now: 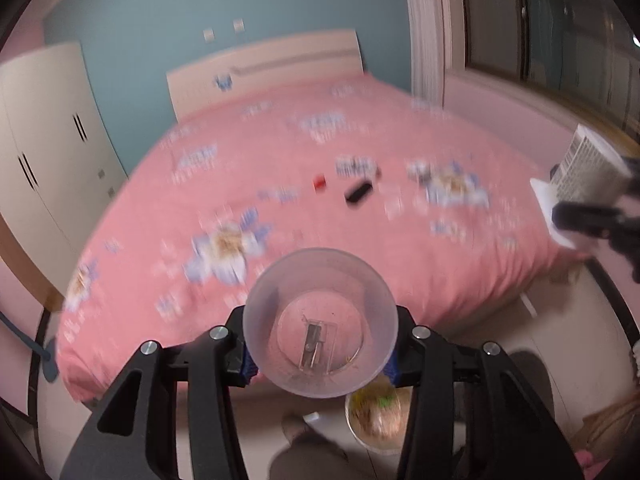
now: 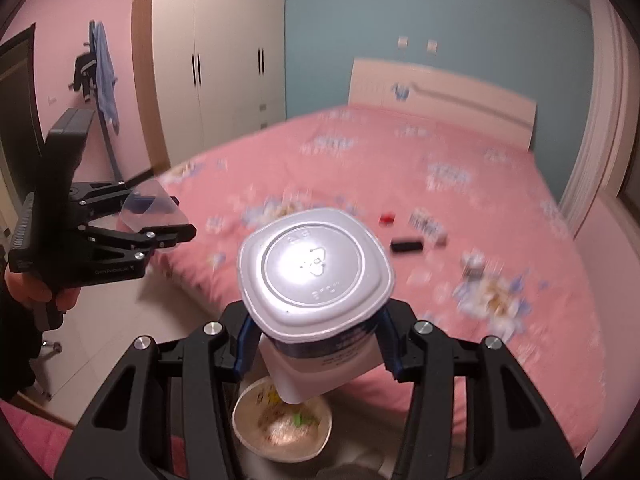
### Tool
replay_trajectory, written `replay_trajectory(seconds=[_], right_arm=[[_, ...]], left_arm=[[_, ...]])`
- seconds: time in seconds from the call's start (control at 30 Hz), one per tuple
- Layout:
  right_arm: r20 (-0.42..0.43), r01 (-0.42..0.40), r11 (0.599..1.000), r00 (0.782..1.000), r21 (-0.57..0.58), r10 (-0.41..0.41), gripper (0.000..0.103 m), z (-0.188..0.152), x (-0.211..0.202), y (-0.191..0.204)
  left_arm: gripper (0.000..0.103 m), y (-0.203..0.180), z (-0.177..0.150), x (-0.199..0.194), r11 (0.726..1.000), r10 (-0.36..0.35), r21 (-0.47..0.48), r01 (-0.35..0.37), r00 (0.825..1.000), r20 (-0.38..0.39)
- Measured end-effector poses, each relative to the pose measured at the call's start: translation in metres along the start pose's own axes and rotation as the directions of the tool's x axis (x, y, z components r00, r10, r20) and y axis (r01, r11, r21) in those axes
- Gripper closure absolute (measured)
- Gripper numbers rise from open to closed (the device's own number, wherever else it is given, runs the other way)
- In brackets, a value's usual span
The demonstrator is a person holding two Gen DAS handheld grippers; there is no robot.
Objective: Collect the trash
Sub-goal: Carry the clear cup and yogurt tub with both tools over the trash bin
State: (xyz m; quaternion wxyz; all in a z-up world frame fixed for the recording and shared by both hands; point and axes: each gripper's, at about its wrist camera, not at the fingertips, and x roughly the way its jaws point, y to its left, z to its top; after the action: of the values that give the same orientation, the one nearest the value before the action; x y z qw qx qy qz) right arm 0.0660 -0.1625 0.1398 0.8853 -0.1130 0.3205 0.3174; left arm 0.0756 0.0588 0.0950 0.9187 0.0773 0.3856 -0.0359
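My left gripper [image 1: 320, 350] is shut on a clear plastic cup [image 1: 320, 320], its mouth facing the camera; it also shows in the right wrist view [image 2: 154, 204]. My right gripper [image 2: 316, 344] is shut on a white yogurt tub [image 2: 316, 268] with a foil lid, held above the round trash bin [image 2: 282, 428]. The tub also shows at the right edge of the left wrist view [image 1: 588, 168]. The bin with scraps inside sits on the floor below both grippers [image 1: 378, 420]. On the pink bed lie a black item [image 2: 406, 245], a red item [image 2: 387, 218] and small printed packets [image 2: 426, 222].
The pink floral bed [image 2: 400, 168] fills the middle, headboard [image 2: 440, 92] at the far end. A white wardrobe [image 2: 212, 60] stands left, with clothes on a rack [image 2: 102, 68]. A curtain [image 1: 426, 28] and window [image 1: 560, 20] are at the right. Tiled floor [image 2: 132, 320] lies beside the bed.
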Motion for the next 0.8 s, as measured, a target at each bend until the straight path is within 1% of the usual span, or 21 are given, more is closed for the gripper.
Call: replay_trajectory(seconds=[0.1, 0.13, 0.2, 0.3, 0.33, 0.4, 0.53, 0.6, 0.63, 0.7, 0.73, 0.77, 0.8], right_arm=[[-0.082, -0.024, 0.999, 0.996, 0.024, 0.026, 0.053, -0.027, 0.034, -0.004], [-0.102, -0.030, 0.999, 0.994, 0.030, 0.033, 0.053, -0.033, 0.042, -0.003], [-0.158, -0.046, 0.998, 0.986, 0.046, 0.053, 0.053, -0.053, 0.065, -0.004], [-0.227, -0.065, 0.995, 0.971, 0.073, 0.080, 0.053, -0.077, 0.098, -0.001], [-0.260, -0.070, 0.994, 0.961, 0.080, 0.089, 0.053, -0.090, 0.112, 0.000], [-0.319, -0.076, 0.993, 0.942, 0.095, 0.103, 0.053, -0.114, 0.138, 0.000], [-0.407, -0.094, 0.987, 0.903, 0.130, 0.140, 0.053, -0.155, 0.177, 0.000], [-0.451, -0.100, 0.983, 0.878, 0.155, 0.160, 0.053, -0.176, 0.196, 0.000], [-0.467, -0.102, 0.981, 0.868, 0.164, 0.168, 0.053, -0.184, 0.204, -0.002], [-0.500, -0.103, 0.977, 0.846, 0.185, 0.184, 0.053, -0.200, 0.220, -0.003], [-0.519, -0.103, 0.975, 0.833, 0.196, 0.192, 0.053, -0.210, 0.230, -0.003], [-0.534, -0.103, 0.974, 0.822, 0.204, 0.198, 0.053, -0.218, 0.237, -0.003], [-0.552, -0.102, 0.971, 0.808, 0.215, 0.207, 0.053, -0.227, 0.246, -0.003]], left_arm=[[0.054, -0.004, -0.026, 0.033, 0.999, -0.035, -0.014, 0.034, 0.996, -0.087], [0.054, -0.008, -0.039, 0.051, 0.999, -0.052, -0.020, 0.050, 0.990, -0.133], [0.054, -0.016, -0.064, 0.076, 0.997, -0.078, -0.023, 0.075, 0.977, -0.196], [0.054, -0.028, -0.096, 0.107, 0.994, -0.114, -0.033, 0.109, 0.955, -0.275], [0.054, -0.033, -0.109, 0.123, 0.991, -0.130, -0.040, 0.124, 0.940, -0.314], [0.054, -0.040, -0.130, 0.144, 0.989, -0.149, -0.050, 0.141, 0.917, -0.369], [0.054, -0.054, -0.166, 0.184, 0.984, -0.176, -0.077, 0.159, 0.868, -0.465], [0.054, -0.060, -0.179, 0.198, 0.982, -0.186, -0.083, 0.167, 0.847, -0.498], [0.054, -0.065, -0.189, 0.209, 0.981, -0.193, -0.090, 0.171, 0.831, -0.521], [0.054, -0.070, -0.199, 0.221, 0.980, -0.200, -0.098, 0.176, 0.814, -0.545], [0.055, -0.074, -0.208, 0.230, 0.979, -0.205, -0.105, 0.178, 0.800, -0.564], [0.055, -0.076, -0.212, 0.235, 0.978, -0.210, -0.109, 0.180, 0.792, -0.574], [0.055, -0.079, -0.218, 0.243, 0.976, -0.215, -0.115, 0.183, 0.779, -0.589]])
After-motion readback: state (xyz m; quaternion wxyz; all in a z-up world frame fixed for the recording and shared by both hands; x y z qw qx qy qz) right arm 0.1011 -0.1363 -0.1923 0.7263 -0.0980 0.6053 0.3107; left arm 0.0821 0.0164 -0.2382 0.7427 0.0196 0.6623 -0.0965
